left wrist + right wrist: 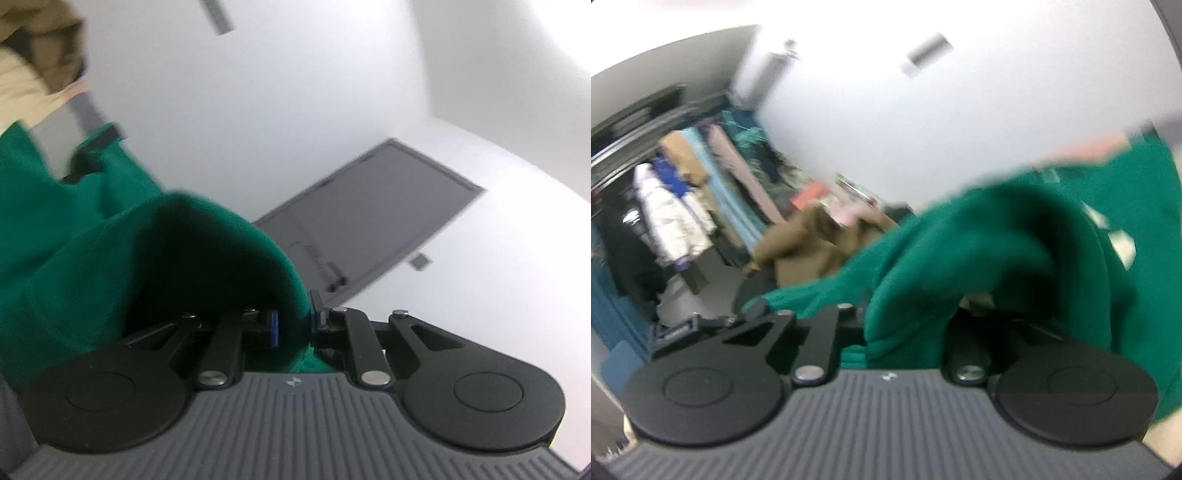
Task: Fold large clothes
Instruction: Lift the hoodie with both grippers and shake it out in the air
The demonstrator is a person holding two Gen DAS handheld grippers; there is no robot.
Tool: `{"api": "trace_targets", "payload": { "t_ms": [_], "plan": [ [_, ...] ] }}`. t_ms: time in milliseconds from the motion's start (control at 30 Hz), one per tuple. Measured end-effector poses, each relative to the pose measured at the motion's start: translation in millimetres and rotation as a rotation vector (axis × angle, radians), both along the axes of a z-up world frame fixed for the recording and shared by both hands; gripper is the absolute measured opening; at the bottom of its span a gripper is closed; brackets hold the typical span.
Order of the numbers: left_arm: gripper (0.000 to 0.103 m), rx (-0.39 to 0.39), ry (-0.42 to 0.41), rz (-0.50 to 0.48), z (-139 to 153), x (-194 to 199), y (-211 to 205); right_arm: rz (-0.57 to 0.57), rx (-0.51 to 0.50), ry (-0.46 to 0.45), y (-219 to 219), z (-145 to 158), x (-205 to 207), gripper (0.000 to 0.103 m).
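Note:
A large green garment (110,240) hangs in the air, lifted by both grippers. My left gripper (295,325) is shut on a fold of it; the cloth passes between the blue pads (274,328) and drapes to the left over the fingers. In the right wrist view the same green garment (979,251) billows over my right gripper (905,332), which is shut on it; the cloth covers the fingertips and the right linkage. Both cameras are tilted upward and the frames are blurred by motion.
The left wrist view shows a white wall and ceiling, a grey door (376,214), and beige cloth (26,85) at the upper left. The right wrist view shows a rack of hanging clothes (683,192), a brown garment (812,243) on a pile, and a blue curtain (605,306).

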State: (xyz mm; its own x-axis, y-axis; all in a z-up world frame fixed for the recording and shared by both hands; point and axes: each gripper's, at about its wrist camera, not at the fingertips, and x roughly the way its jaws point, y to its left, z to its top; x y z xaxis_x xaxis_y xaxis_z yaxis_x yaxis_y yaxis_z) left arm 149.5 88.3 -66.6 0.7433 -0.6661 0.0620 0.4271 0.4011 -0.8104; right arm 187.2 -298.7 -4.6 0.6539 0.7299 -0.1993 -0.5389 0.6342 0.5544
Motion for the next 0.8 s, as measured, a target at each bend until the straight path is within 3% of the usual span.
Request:
{"api": "trace_targets", "payload": {
  "t_ms": [167,500,633,800],
  "plan": [
    [0.015,-0.026,-0.071,-0.021,18,-24,-3,-0.007,0.024,-0.137,-10,37,-37,0.019],
    [0.014,-0.03,-0.133,-0.004,55,-69,-16,-0.051,0.03,-0.246,-31,70,-90,0.016],
    [0.014,-0.046,-0.194,-0.005,87,-90,-19,-0.053,0.041,-0.312,-34,102,-102,0.016],
    [0.014,-0.04,-0.312,-0.017,144,-106,-19,-0.044,0.032,-0.412,-33,164,-118,0.016]
  ]
}}
